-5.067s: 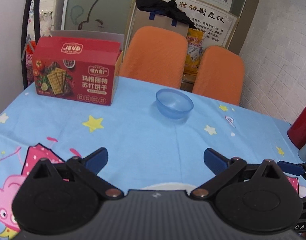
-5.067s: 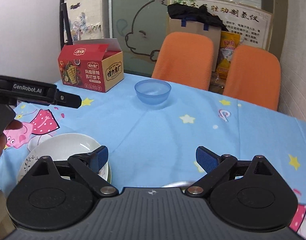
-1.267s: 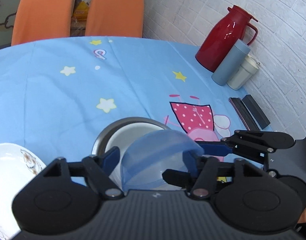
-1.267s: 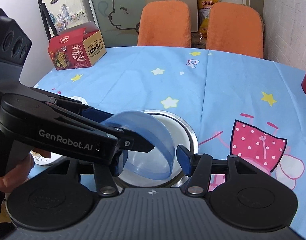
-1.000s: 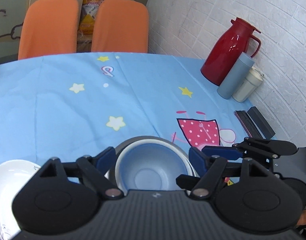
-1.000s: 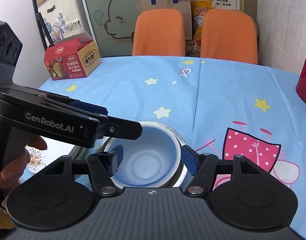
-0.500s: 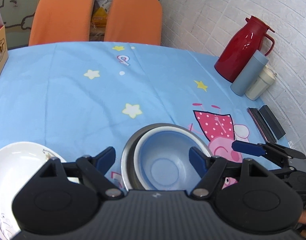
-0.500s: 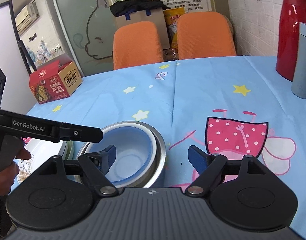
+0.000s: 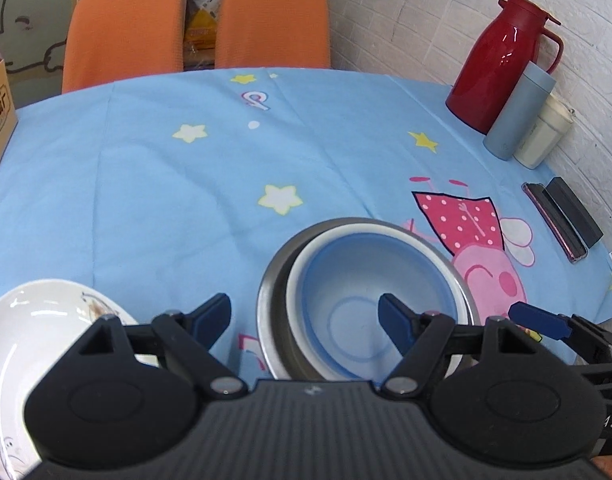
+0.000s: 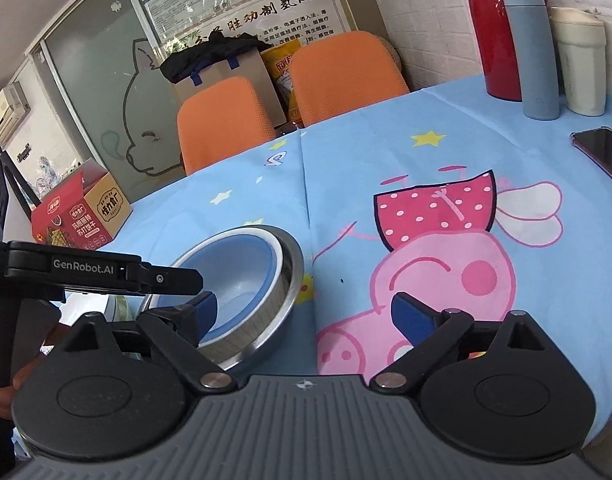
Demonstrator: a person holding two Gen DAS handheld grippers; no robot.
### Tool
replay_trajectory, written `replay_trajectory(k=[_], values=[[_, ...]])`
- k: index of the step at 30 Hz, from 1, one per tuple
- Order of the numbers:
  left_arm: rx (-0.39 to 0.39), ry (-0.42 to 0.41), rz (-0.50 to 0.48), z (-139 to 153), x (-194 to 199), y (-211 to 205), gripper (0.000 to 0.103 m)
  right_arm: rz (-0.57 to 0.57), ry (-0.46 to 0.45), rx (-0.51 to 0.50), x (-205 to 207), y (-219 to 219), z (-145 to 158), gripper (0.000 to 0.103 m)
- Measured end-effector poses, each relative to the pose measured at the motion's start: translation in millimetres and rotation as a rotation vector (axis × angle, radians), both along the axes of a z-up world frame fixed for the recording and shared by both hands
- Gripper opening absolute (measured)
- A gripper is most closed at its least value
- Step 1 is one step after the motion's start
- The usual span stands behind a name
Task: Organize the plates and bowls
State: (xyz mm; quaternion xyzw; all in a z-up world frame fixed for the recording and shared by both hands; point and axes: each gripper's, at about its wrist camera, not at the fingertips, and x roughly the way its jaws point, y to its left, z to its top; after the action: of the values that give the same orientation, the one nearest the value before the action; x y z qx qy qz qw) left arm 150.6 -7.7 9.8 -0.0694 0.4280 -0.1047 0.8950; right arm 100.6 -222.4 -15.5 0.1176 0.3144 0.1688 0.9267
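Note:
A blue plastic bowl [image 9: 358,296] sits nested inside a white bowl, which sits in a steel bowl [image 9: 274,280] on the blue tablecloth. The stack also shows in the right wrist view [image 10: 242,264]. A white patterned plate [image 9: 38,332] lies to the left of the stack. My left gripper [image 9: 304,318] is open and empty, just above the near rim of the stack. My right gripper [image 10: 302,312] is open and empty, to the right of the stack. The left gripper's arm [image 10: 102,270] crosses the right wrist view.
A red thermos [image 9: 502,60], a grey-blue flask [image 9: 518,116] and a cream cup [image 9: 544,136] stand at the right by the brick wall. A phone [image 9: 554,216] and a black case lie near them. A red cracker box [image 10: 82,212] stands far left. Two orange chairs stand behind the table.
The left gripper set the blue bowl into the stack, opened and drew back. The right gripper swung right, away from the stack, and dropped lower.

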Motion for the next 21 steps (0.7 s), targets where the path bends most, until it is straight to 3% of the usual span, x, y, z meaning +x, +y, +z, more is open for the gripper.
replay_trajectory(k=[14, 21], values=[[0.083, 0.039, -0.048, -15, 28, -11, 0.075, 0.064, 0.054, -0.062, 38, 35, -19, 0.103], [0.119, 0.071, -0.065, -29, 45, -12, 0.076, 0.073, -0.004, -0.165, 37, 50, -23, 0.103]])
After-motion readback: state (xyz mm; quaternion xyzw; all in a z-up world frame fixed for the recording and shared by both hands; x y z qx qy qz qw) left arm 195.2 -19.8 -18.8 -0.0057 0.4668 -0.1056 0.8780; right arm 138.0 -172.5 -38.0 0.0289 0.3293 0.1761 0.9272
